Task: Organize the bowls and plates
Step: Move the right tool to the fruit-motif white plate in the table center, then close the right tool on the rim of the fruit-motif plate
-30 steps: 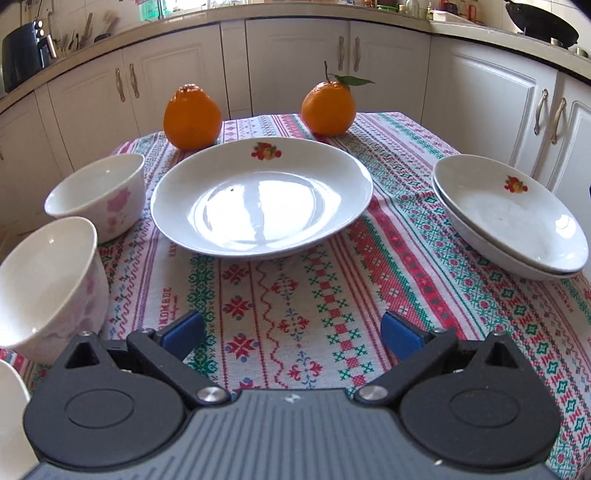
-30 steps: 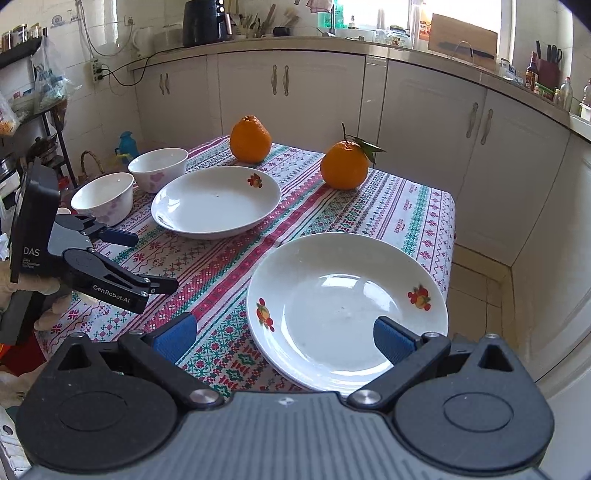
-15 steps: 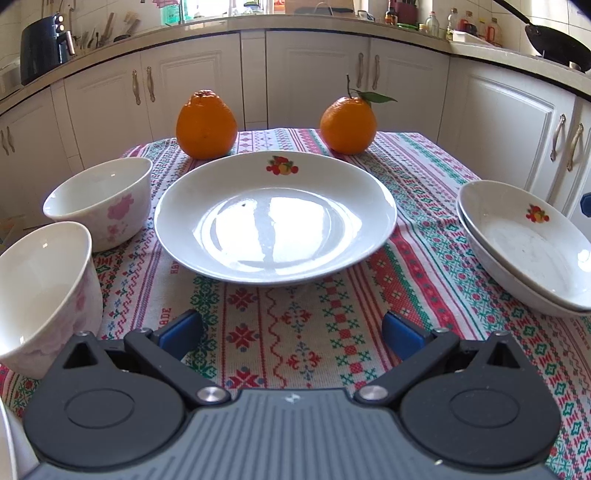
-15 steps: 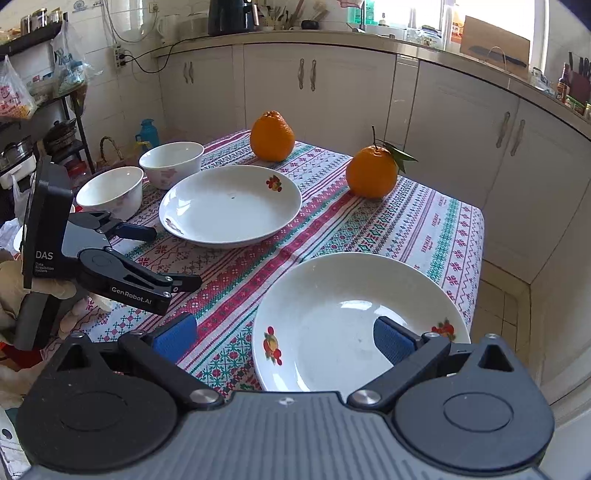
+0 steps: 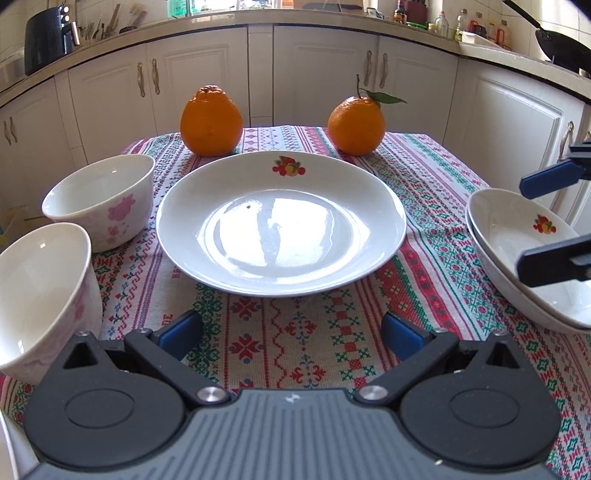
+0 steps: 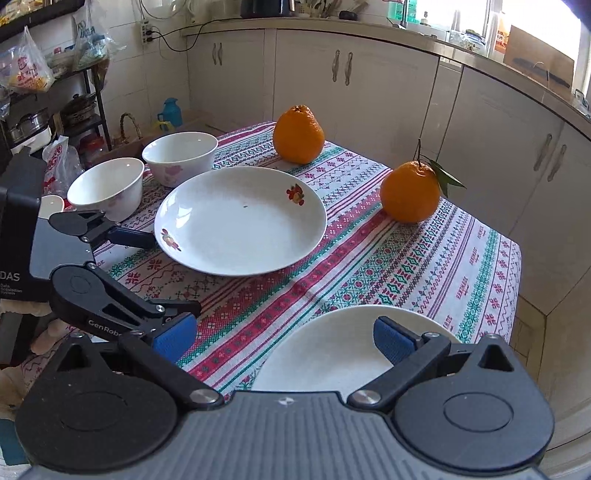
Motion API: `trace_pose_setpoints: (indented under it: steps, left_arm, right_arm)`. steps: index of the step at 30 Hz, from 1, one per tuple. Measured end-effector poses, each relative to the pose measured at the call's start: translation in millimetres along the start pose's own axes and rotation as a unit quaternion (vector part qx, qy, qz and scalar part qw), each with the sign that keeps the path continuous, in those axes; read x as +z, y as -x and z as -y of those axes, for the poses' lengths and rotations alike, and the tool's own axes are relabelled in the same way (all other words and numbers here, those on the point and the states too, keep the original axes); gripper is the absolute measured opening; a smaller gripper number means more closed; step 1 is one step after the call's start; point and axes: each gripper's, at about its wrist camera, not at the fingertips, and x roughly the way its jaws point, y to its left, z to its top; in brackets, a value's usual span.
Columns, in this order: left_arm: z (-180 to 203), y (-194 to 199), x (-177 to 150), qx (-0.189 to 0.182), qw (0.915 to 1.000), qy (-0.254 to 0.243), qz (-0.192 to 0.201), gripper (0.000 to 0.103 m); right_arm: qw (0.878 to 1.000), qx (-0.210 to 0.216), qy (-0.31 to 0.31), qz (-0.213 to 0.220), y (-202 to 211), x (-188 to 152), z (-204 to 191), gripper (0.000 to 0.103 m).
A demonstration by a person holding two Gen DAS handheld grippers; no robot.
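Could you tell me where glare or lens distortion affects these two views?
Left wrist view: window light glares across the middle of the single plate, and the fisheye bows the countertop edge into an arc. Right wrist view: the window at top right is blown out, while the same plate shows almost no glare.

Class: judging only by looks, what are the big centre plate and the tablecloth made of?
Centre plate: probably glazed ceramic or porcelain; glossy white, with mirror-like window reflections and a printed fruit motif. Tablecloth: woven fabric, matte; stitch-like red and green patterns, and it drapes over the table edge.
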Motion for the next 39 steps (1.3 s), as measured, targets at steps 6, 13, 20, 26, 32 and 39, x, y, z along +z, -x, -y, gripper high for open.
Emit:
trace_pose_setpoints:
  steps: [6,13,20,26,32,39]
  left_arm:
    - [-1,-2,2,0.005,1.0,-0.002,0.0,0.099]
    - [-3,-3,7,0.012,0.9999,-0.011,0.004,0.086]
    - [-7,-5,10,0.012,0.9999,-0.003,0.002,0.082]
    - [-13,-6,13,0.005,1.0,0.002,0.001,0.076]
    - [-13,-4,12,0.0,1.0,-0.001,0.002,0.076]
    - [-13,-5,13,-0.003,1.0,-0.005,0.003,0.076]
  right_arm:
    - [0.999,0.041,0.015,0.002,-18,26,11,0.103]
    - [0.996,0.075,0.046,-0.015,-45,62,21,0.102]
    - [0.991,0.111,0.068,-0.038,-80,91,30,0.088]
    - [0.988,0.124,0.076,-0.058,-114,111,38,0.083]
    - [0.984,0.143,0.075,-0.077,-150,130,49,0.083]
    - [0.978,0.175,0.06,-0.097,-183,139,58,0.073]
